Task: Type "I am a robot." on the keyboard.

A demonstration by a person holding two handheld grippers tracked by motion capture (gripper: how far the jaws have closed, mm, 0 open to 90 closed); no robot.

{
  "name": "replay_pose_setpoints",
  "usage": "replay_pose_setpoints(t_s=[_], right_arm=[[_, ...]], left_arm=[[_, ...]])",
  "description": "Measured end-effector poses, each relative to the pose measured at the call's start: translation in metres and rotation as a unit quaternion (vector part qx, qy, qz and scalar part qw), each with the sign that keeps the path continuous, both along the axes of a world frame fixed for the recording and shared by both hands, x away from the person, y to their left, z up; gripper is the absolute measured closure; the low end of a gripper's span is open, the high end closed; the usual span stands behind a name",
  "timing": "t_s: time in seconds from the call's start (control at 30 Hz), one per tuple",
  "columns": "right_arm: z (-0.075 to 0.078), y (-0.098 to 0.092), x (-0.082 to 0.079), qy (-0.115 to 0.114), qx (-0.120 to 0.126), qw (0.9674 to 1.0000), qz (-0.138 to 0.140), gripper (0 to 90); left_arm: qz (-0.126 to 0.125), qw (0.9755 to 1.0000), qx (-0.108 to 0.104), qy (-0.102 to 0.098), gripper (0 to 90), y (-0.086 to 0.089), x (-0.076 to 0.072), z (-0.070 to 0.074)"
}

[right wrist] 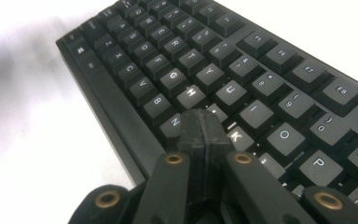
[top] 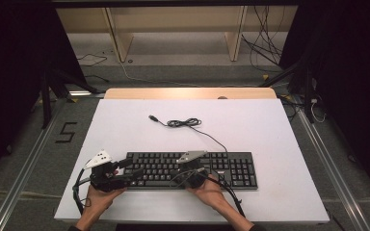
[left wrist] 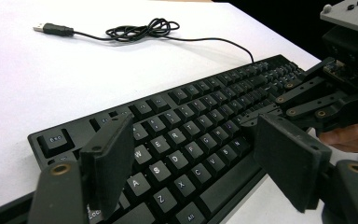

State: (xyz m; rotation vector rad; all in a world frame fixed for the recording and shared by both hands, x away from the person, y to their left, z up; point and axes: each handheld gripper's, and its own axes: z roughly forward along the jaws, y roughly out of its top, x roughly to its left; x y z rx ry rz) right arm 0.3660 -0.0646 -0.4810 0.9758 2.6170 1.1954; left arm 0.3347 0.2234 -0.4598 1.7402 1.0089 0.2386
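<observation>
Now right hand-held gripper (right wrist: 204, 122) pressed together over keyboard (right wrist: 261, 93) J key, left hand-held gripper (left wrist: 193, 154) spread.

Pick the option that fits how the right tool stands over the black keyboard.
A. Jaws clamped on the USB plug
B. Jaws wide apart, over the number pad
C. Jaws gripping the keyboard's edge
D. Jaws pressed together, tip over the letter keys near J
D: in the right gripper view the right tool has its two black jaws pressed flat together, with the tip over the black keyboard beside the H and K keys.
</observation>
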Motion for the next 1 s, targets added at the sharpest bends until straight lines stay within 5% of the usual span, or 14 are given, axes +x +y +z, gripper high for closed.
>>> replay_pose_setpoints(t_s=[0.13,0.6,1.0], right_arm=[[0.004,-0.003,0.000,0.000,0.017,0.9998,-0.003,85.1],[0.023,-0.023,-0.001,-0.004,0.089,0.9959,-0.016,46.9],[0.028,-0.029,-0.003,-0.005,0.100,0.9949,-0.016,41.3]], left_arm=[[0.001,1.0000,0.000,-0.001,28.2,0.001,0.000,0.000],[0.003,1.0000,-0.002,-0.002,28.2,0.002,0.000,0.000],[0.005,1.0000,0.000,-0.002,28.2,0.002,0.000,0.000]])
